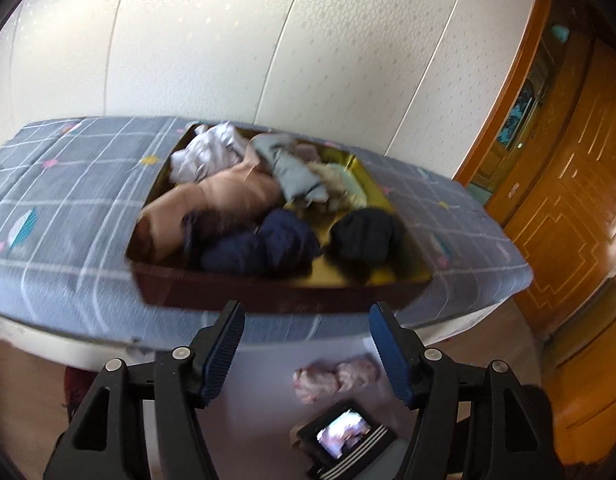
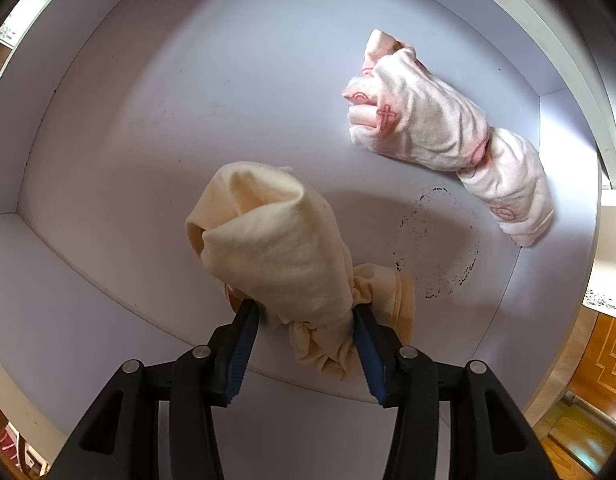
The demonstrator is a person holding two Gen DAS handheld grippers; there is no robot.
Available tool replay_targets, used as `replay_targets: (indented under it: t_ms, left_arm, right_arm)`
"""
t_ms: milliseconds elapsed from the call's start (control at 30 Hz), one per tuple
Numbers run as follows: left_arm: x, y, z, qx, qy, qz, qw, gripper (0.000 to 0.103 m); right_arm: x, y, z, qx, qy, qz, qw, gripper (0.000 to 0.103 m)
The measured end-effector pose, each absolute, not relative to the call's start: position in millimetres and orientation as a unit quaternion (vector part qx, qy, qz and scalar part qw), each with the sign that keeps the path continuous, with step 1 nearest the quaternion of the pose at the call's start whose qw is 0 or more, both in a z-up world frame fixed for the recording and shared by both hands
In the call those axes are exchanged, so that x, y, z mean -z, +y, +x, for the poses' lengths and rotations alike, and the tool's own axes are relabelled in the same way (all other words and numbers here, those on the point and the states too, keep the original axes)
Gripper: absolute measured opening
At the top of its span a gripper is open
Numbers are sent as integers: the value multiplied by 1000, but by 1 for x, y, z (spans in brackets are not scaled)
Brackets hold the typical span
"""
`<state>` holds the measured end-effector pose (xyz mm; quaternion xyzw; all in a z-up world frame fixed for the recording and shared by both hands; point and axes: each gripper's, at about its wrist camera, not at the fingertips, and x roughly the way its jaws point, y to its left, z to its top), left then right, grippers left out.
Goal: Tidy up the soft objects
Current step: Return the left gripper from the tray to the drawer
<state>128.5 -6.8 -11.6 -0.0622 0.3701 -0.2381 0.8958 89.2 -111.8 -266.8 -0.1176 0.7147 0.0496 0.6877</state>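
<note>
— Why is your right gripper (image 2: 304,320) pinching the cream sock (image 2: 276,248) over the drawer (image 2: 108,160)?

— To set it near the pink sock (image 2: 440,128). My left gripper (image 1: 308,348), spread and empty, faces the tray (image 1: 268,288) of rolled clothes.

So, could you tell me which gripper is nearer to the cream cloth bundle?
Right. The right gripper is clamped on the cream cloth bundle; the left gripper, open, faces the tray.

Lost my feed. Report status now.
Left tool open, empty. Right tool shut on cream sock bundle over white bin. Pink bundle already inside. Nothing blocking.
</note>
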Motion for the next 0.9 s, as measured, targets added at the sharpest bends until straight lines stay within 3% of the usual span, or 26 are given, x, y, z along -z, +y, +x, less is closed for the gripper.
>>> replay_targets:
  t_ms: [333,900]
  left_arm:
    - [68,11,94,113,382,6,917,66]
    - [133,3,92,110,408,45,905,66]
  right_arm:
    - [264,-126,84,-38,709,-112,695,47]
    - [261,-141,78,-31,705,-106,701,46]
